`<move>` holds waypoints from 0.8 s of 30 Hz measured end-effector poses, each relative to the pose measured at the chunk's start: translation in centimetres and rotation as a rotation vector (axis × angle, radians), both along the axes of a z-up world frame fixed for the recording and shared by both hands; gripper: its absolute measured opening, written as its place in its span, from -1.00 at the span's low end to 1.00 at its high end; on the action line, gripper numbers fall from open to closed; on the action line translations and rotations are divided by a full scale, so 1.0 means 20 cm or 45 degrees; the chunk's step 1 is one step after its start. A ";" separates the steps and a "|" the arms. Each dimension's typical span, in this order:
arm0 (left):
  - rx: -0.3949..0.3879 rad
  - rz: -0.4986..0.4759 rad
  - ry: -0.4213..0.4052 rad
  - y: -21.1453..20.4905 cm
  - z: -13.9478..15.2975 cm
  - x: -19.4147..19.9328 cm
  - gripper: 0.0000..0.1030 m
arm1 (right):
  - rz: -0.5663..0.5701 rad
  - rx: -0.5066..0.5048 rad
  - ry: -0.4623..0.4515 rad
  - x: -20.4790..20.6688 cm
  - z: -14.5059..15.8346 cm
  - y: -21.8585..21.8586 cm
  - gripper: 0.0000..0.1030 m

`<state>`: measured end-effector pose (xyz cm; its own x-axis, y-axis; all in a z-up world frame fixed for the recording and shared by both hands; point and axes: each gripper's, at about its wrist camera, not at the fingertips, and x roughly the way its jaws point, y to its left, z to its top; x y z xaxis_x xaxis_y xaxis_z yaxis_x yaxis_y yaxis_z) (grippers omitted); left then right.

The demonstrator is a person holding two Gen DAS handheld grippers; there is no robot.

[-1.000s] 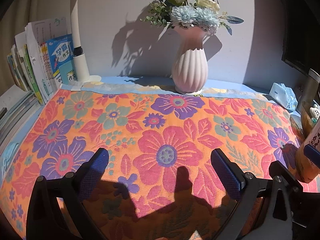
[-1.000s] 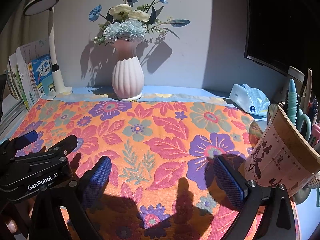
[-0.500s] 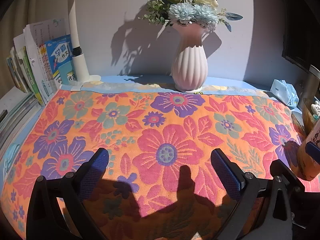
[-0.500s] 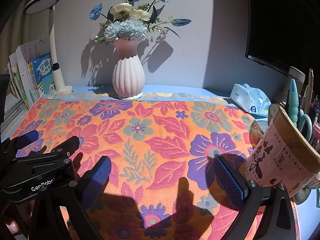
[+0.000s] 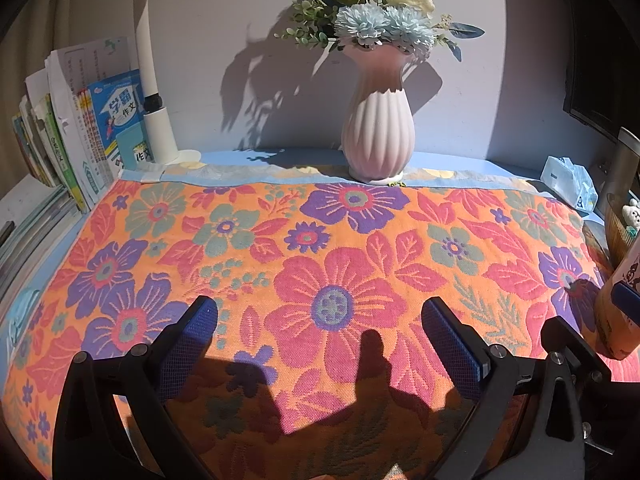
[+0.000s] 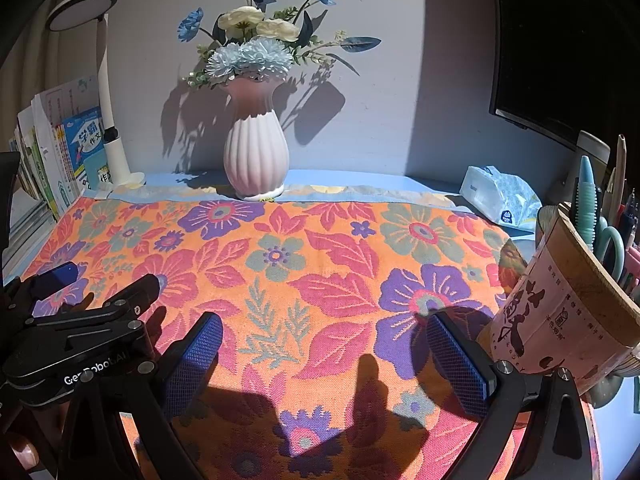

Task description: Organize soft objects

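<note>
On the desk: an orange woven cloth with big pink, purple and teal flowers (image 5: 328, 264) lay spread flat over most of the top, its far hem running along the back edge under the vase.
Left gripper (image 5: 320, 328): you held it low over the cloth's near edge, its blue-padded fingers (image 5: 192, 340) spread wide apart with nothing between them.
Right gripper (image 6: 324, 340): you held it just as wide, gripping nothing, over the near right part of the cloth (image 6: 320, 272); its right pad (image 6: 460, 360) sat just beside the pen cup.
Back edge: a ribbed pink-and-white vase of blue and cream flowers (image 5: 378, 136) stood upright at the cloth's far hem.
Back left corner: a white desk lamp (image 5: 154, 92) stood next to a row of upright books (image 5: 76, 136).
Right edge: a pink paper-wrapped cup of pens and scissors (image 6: 568, 304) stood at the cloth's side, tilted in the fisheye view, with a soft pack of tissues (image 6: 500, 196) behind it.
Between your hands: the left gripper's black body (image 6: 80, 344) showed close on the right camera's left side.
</note>
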<state>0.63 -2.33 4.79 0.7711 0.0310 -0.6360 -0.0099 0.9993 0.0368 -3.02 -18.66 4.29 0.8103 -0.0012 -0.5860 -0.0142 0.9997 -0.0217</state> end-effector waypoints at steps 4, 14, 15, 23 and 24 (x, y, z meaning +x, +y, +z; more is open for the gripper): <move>0.000 -0.002 0.000 0.00 0.00 0.00 0.98 | -0.002 0.001 0.000 0.00 0.00 0.00 0.98; 0.007 0.001 0.008 0.00 -0.01 0.01 0.98 | -0.017 0.008 -0.003 0.00 0.00 -0.02 0.98; 0.004 0.003 0.009 0.00 -0.01 0.00 0.98 | -0.018 0.008 -0.004 0.00 0.00 -0.02 0.98; 0.005 -0.008 0.009 0.01 0.00 0.01 0.98 | -0.017 0.009 0.000 0.00 0.00 -0.02 0.98; 0.003 -0.009 0.010 0.01 0.00 0.01 0.98 | -0.016 0.009 0.000 0.00 0.00 -0.02 0.98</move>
<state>0.77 -2.12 4.72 0.7663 0.0270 -0.6419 -0.0025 0.9992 0.0390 -3.03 -19.13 4.22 0.8102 -0.0074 -0.5861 -0.0016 0.9999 -0.0148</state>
